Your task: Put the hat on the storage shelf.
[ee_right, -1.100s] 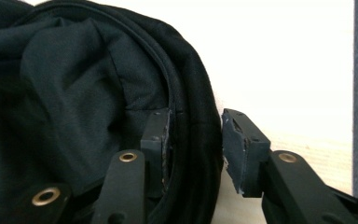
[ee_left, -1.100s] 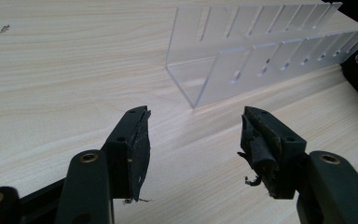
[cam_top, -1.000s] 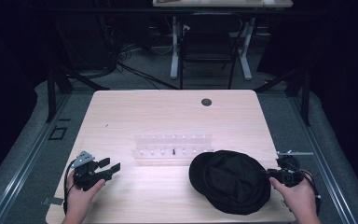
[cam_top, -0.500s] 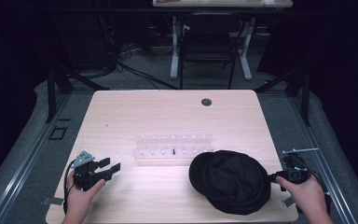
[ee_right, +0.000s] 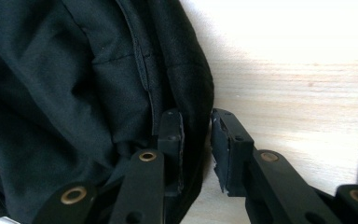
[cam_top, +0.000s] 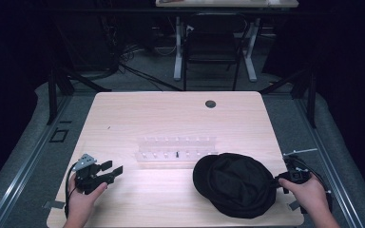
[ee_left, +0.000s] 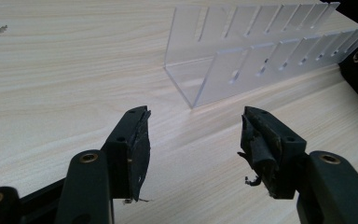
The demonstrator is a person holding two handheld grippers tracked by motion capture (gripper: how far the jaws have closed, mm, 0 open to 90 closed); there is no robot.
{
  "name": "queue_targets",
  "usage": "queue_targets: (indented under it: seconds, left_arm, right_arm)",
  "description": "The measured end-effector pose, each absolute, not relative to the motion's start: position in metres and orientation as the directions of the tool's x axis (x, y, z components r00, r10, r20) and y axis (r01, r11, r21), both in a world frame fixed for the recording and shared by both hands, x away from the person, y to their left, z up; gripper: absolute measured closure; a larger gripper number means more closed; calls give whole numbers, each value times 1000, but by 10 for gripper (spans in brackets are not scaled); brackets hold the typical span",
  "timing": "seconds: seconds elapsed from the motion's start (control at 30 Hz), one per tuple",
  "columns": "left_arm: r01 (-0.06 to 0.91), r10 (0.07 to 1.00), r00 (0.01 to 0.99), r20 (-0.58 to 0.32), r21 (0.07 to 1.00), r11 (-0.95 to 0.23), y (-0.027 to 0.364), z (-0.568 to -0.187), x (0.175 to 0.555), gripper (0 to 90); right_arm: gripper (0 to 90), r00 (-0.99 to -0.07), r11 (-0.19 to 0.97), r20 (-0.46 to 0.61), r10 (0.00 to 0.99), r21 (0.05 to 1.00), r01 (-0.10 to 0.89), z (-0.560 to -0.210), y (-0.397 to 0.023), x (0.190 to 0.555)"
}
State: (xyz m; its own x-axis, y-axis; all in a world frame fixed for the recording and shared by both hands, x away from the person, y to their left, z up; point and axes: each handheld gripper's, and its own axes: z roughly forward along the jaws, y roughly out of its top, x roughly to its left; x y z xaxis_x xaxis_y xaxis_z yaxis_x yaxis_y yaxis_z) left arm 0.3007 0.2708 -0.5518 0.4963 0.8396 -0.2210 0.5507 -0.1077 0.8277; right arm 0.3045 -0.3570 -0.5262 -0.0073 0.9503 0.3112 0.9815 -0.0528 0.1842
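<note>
Grip half made: right gripper (ee_right: 196, 140), jaws just closing, straddles the rim of the black cap (cam_top: 235, 183) lying at the table's (cam_top: 171, 114) near right edge; cap not yet lifted; left gripper (ee_left: 193, 140) rests spread, empty, beside the clear slotted rack (cam_top: 176, 148).
</note>
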Motion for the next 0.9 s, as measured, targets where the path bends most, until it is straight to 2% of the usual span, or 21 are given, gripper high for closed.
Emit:
queue_targets:
  seconds: [0.17, 0.23, 0.27, 0.47, 0.53, 0.6, 0.9]
  left_arm:
    - [553, 839, 498, -221, 826, -111, 271, -552, 301, 422]
    - [552, 838, 498, -220, 826, -111, 271, -552, 301, 422]
    - [552, 838, 498, -221, 826, -110, 271, -552, 301, 422]
    - [552, 839, 498, -220, 826, -111, 271, -552, 301, 422]
    - [552, 839, 498, -220, 826, -111, 270, -552, 301, 422]
    - [550, 840, 495, -220, 828, -107, 270, -552, 301, 422]
    - [554, 842, 493, -221, 826, -108, 271, -551, 301, 422]
  right_arm:
    - [737, -6, -45, 317, 949, 153, 987, -532, -357, 309]
    - [750, 30, -78, 313, 949, 142, 987, -533, -355, 310]
    - [758, 9, -61, 350, 937, 137, 989, -534, -358, 311]
    - [764, 10, -50, 374, 927, 96, 994, -537, -359, 313]
    - [785, 31, -81, 406, 913, 107, 991, -540, -358, 312]
    - [803, 11, -50, 403, 915, 85, 995, -538, -360, 313]
    - [869, 14, -56, 424, 905, 85, 995, -538, -360, 312]
